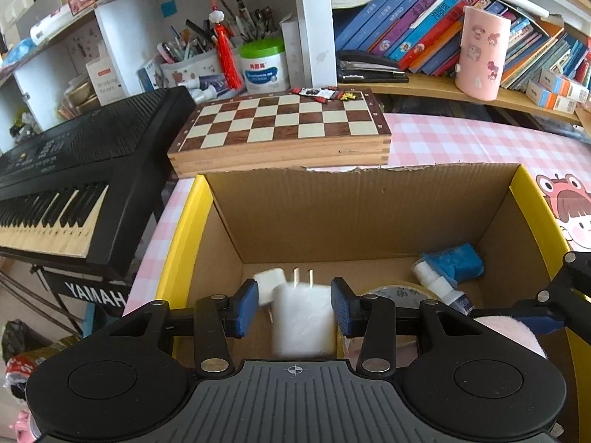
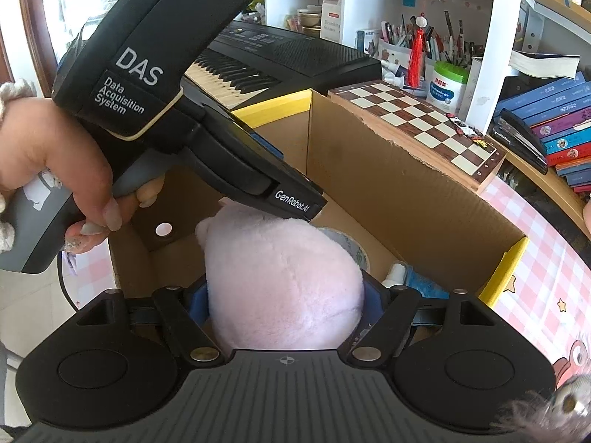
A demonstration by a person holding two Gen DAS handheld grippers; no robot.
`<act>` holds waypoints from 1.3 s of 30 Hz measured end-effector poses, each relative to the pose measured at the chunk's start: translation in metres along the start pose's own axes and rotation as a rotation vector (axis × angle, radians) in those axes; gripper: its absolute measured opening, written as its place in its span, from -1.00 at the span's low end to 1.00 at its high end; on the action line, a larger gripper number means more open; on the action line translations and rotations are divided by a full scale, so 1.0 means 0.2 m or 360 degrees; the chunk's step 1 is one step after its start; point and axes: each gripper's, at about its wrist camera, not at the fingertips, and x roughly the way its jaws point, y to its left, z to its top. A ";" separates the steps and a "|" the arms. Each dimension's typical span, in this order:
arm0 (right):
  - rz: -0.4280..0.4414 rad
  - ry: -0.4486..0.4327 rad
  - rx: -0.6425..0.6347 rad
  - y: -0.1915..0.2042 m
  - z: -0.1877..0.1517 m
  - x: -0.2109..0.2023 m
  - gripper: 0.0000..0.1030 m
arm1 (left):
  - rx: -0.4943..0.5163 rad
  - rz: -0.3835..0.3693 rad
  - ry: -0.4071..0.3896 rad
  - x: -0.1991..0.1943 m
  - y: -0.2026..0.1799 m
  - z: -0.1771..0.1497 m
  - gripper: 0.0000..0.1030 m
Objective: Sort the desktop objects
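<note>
A cardboard box (image 1: 369, 206) with yellow rims stands on the pink checked desk. My left gripper (image 1: 295, 308) hangs over it with its blue pads apart. A blurred white plug charger (image 1: 303, 317) sits between the pads, touching only the right one, so it looks released. A second white adapter (image 1: 269, 284), a tape roll (image 1: 395, 291), a small white bottle (image 1: 439, 288) and a blue packet (image 1: 456, 262) lie in the box. My right gripper (image 2: 286, 302) is shut on a pink plush toy (image 2: 280, 280) over the box (image 2: 406, 184); the toy also shows in the left wrist view (image 1: 513, 332).
A folded chessboard (image 1: 284, 125) lies just behind the box. A black Yamaha keyboard (image 1: 74, 181) stands to the left. Shelves hold books (image 1: 424, 26), a pink cup (image 1: 480, 51), a pen holder (image 1: 192, 62) and a white jar (image 1: 263, 66). The left gripper's body (image 2: 166, 74) crosses the right wrist view.
</note>
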 end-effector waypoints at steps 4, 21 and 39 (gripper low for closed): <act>-0.0013 -0.0001 -0.0003 0.00 0.00 0.00 0.44 | -0.0011 0.0013 -0.0014 -0.01 0.00 0.00 -0.13; -0.0220 -0.0304 0.0122 0.00 0.02 -0.18 0.74 | -0.0274 0.0167 -0.0494 -0.38 0.04 -0.01 0.61; -0.0547 -0.0543 0.0339 0.12 -0.09 -0.49 0.75 | -0.0256 0.0181 -0.0699 -0.77 0.05 -0.28 0.76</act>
